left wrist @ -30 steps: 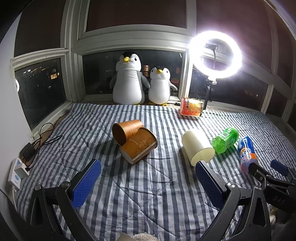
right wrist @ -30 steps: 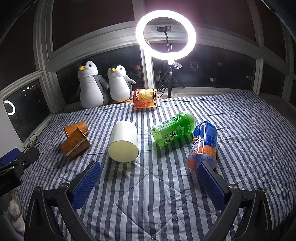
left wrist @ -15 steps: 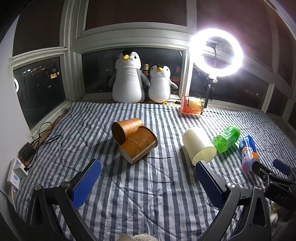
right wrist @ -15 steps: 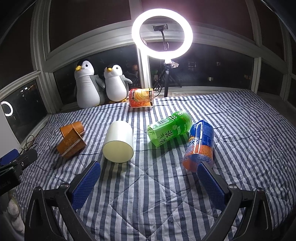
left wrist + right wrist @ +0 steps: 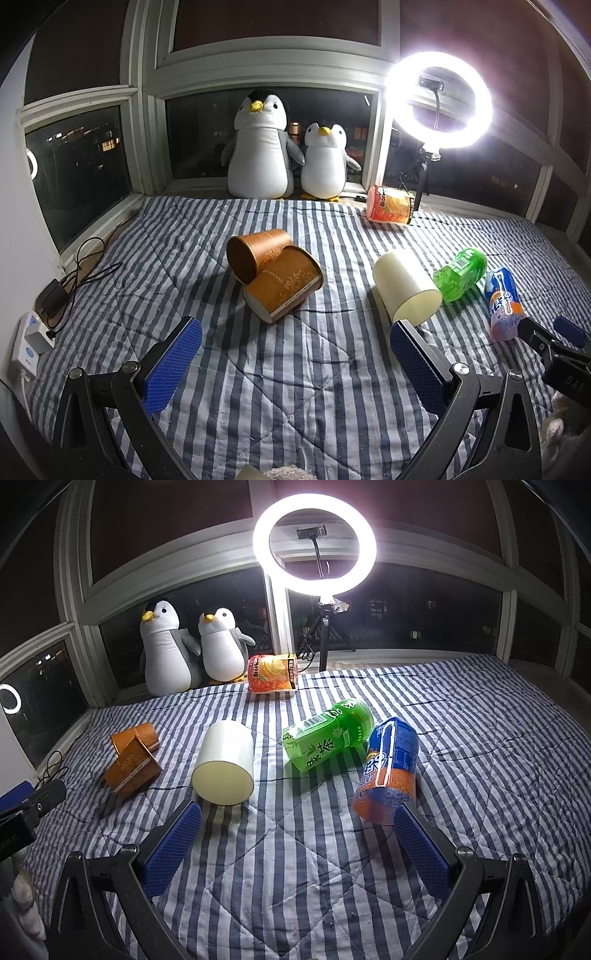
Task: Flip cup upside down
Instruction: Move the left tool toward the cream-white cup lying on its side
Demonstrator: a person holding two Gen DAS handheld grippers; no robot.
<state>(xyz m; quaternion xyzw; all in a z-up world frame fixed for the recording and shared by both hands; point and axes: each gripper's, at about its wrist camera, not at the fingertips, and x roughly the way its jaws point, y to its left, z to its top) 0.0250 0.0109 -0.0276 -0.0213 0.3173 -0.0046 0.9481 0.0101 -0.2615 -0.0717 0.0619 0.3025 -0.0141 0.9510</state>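
Note:
A cream cup (image 5: 405, 288) lies on its side on the striped bedspread; it also shows in the right wrist view (image 5: 225, 762). Two brown paper cups (image 5: 280, 273) lie on their sides, touching each other, to its left; they also show in the right wrist view (image 5: 133, 758). My left gripper (image 5: 295, 360) is open and empty, a little in front of the brown cups. My right gripper (image 5: 297, 840) is open and empty, in front of the cream cup and the bottles.
A green bottle (image 5: 328, 738) and a blue-orange bottle (image 5: 389, 771) lie right of the cream cup. An orange snack pack (image 5: 273, 674), two plush penguins (image 5: 184, 653) and a ring light (image 5: 314, 542) stand at the window. A power strip with cables (image 5: 33, 332) lies at left.
Both grippers have moved slightly forward toward the objects, which look a little larger and nearer. Both stay open. Nothing on the bed has moved.

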